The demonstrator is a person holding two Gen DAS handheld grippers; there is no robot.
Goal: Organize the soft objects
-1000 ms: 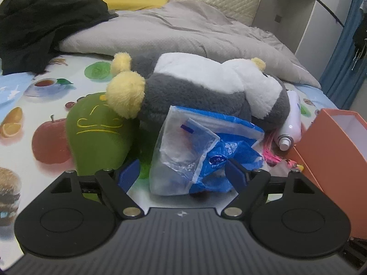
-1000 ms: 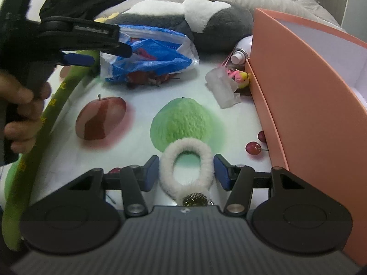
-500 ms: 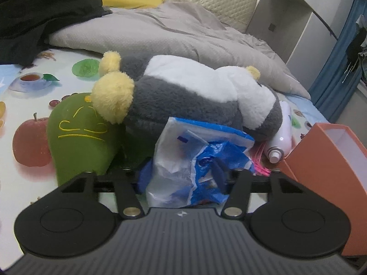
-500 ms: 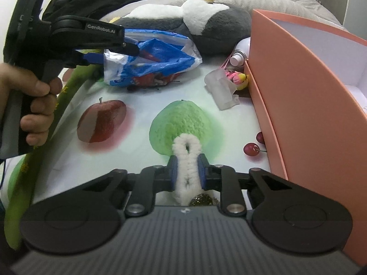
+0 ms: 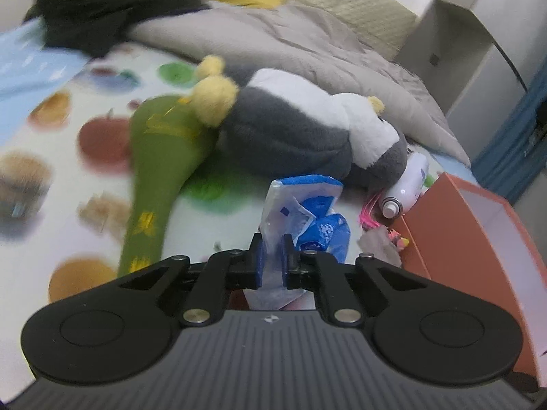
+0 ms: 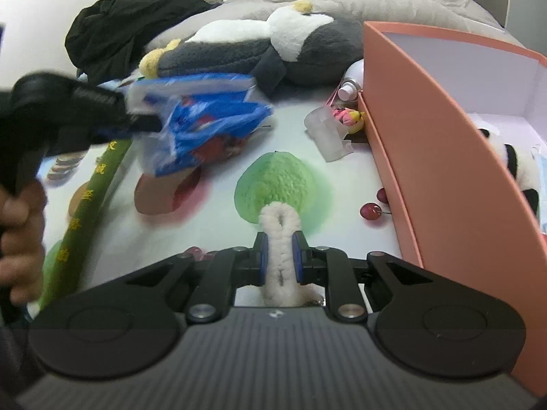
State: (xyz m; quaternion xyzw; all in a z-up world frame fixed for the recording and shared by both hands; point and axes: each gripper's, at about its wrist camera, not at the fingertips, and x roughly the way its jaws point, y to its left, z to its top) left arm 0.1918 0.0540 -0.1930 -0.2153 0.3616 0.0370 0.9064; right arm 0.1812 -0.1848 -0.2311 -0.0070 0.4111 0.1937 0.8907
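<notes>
On the fruit-printed bedsheet (image 6: 212, 225), two soft items are gripped at once. The left gripper (image 5: 271, 261) is pressed together on a crumpled blue-and-clear plastic bag (image 5: 301, 218); the film is pinched between the blue pads, and the bag's long axis is seen running up and away from the fingertips in the left wrist view, with its loose bulk spilling to the right. In the right wrist view the same bag (image 6: 205, 119) is seen blurred, stretched out sideways from the gripper tip toward the right, and its lower corner hangs over the printed apple.

The right gripper (image 6: 279, 256) is clamped on a white fluffy hair tie (image 6: 279, 239). The loop is squeezed flat between the pads into a narrow oval, its long axis lying along the fingers and pointing away from the camera, with the rounded far end poking out over the printed green fruit. Whether it is lifted off the sheet cannot be told.

A grey-and-white plush penguin (image 5: 307, 130) is laid on its side behind the bag, beside a long green plush (image 5: 160, 157). An orange box (image 6: 427, 157) is stood at the right, just beside a white spray bottle (image 5: 407, 184).
</notes>
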